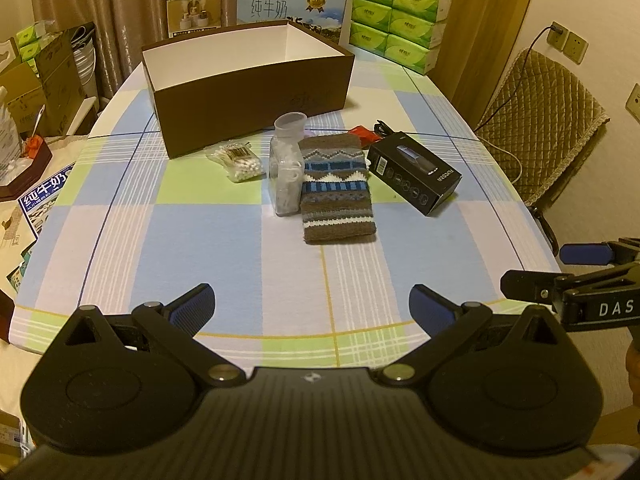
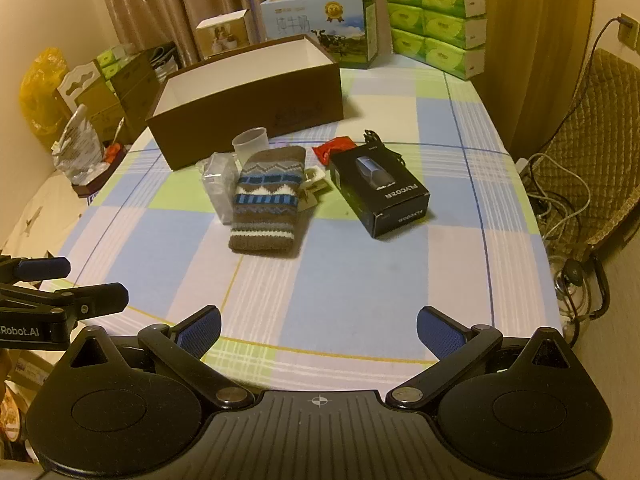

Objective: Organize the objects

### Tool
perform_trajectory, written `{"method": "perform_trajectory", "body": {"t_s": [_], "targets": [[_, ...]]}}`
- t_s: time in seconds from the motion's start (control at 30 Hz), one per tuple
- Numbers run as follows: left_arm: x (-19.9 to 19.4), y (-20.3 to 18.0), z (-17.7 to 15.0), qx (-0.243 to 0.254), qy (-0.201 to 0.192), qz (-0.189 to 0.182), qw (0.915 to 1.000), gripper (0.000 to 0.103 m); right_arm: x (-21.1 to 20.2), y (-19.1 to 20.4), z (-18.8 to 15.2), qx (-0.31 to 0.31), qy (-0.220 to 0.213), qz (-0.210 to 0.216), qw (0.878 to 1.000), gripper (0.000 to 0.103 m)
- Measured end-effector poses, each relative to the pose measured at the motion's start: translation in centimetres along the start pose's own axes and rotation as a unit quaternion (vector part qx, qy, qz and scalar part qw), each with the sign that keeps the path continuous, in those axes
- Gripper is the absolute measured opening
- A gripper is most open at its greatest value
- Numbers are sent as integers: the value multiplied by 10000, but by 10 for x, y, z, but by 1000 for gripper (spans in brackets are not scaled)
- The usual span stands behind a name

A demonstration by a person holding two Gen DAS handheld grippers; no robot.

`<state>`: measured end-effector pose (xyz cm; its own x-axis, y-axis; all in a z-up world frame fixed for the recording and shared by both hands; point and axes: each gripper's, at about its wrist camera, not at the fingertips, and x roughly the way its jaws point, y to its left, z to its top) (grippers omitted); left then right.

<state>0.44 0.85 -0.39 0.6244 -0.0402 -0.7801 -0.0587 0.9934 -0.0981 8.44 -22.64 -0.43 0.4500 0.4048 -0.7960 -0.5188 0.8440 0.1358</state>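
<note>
While both grippers, left (image 1: 312, 304) and right (image 2: 318, 326), hang spread and empty at bottom frame, brown box (image 1: 248, 92) upper centre looks empty; knit sleeve (image 1: 336, 188), black carton (image 1: 414, 172), cotton swabs (image 1: 240, 162) remain unsorted.

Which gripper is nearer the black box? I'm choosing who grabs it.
Right. The right gripper faces the black box almost head-on; the left gripper sits farther left, opposite the sock.

Black left tool (image 1: 312, 306) and right tool (image 2: 319, 328), blue ribbed pads, silver screws.
</note>
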Motion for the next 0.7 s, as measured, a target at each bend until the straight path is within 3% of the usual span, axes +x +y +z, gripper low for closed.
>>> {"method": "perform_trajectory", "body": {"t_s": [0.7], "targets": [[5,6,8,-70,54,36,10000,102,8,3,9,-69,24,39,10000,101]]}}
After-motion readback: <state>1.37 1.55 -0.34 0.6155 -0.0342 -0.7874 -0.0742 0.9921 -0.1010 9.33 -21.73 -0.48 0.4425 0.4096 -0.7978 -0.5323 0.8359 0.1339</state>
